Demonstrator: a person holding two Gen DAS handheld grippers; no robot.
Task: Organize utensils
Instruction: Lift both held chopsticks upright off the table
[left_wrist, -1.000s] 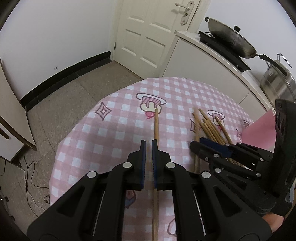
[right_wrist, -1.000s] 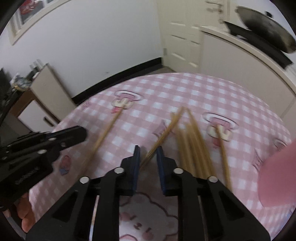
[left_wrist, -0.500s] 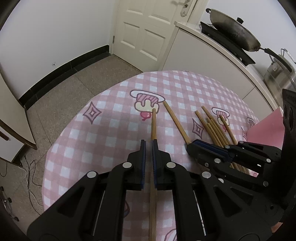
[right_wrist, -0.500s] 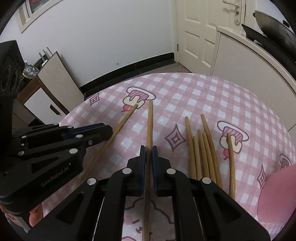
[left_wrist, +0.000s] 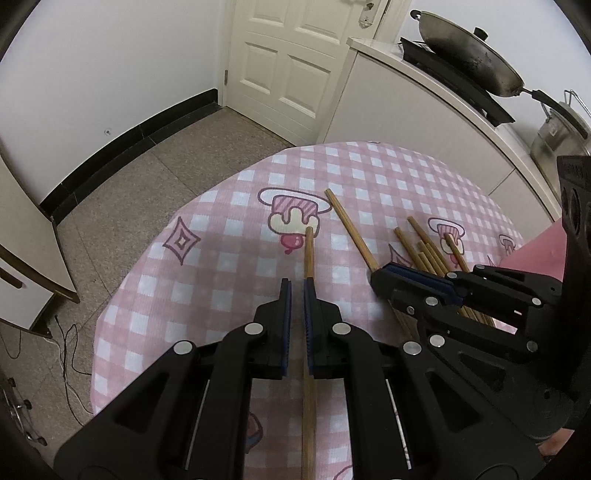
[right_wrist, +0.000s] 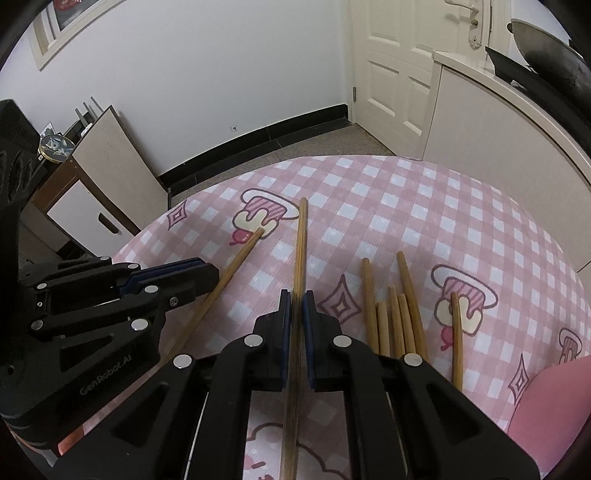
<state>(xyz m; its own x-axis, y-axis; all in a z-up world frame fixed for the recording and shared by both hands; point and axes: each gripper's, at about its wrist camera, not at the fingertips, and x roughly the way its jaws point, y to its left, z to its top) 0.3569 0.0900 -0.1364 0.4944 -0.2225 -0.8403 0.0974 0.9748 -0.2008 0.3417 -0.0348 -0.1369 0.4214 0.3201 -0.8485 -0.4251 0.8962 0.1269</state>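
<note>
My left claw (left_wrist: 297, 284) is pinched on a wooden chopstick (left_wrist: 308, 258); the stick runs between the blue pads and pokes out ahead, its tip over the cherry of a cupcake print on the cloth. In the right wrist view the same claw (right_wrist: 207, 273) comes in from the left edge of the counter with that chopstick (right_wrist: 236, 258) slanting out of it.

My right claw (right_wrist: 297, 295) is pressed together on a second chopstick (right_wrist: 301, 251), which reaches forward toward the far edge of the counter, just beside the cupcake print. From the left wrist view this claw (left_wrist: 380, 277) sits to the right of mine, with its chopstick (left_wrist: 351, 229) angling away from it.

Just to the right of the right claw lies a loose cluster of chopsticks (right_wrist: 395, 314) flat on the cloth, side by side and touching, and one more single chopstick (right_wrist: 457, 332) lies apart from them nearer the right edge, over another cupcake print.

The round counter (right_wrist: 461, 221) wears a pink and white checked cloth. A pink object (right_wrist: 546, 406) sits at its near right edge; I cannot tell what it is.

Beyond the far edge stand a white door (left_wrist: 291, 62) and a cabinet with a wok (left_wrist: 472, 59) on a stove.
</note>
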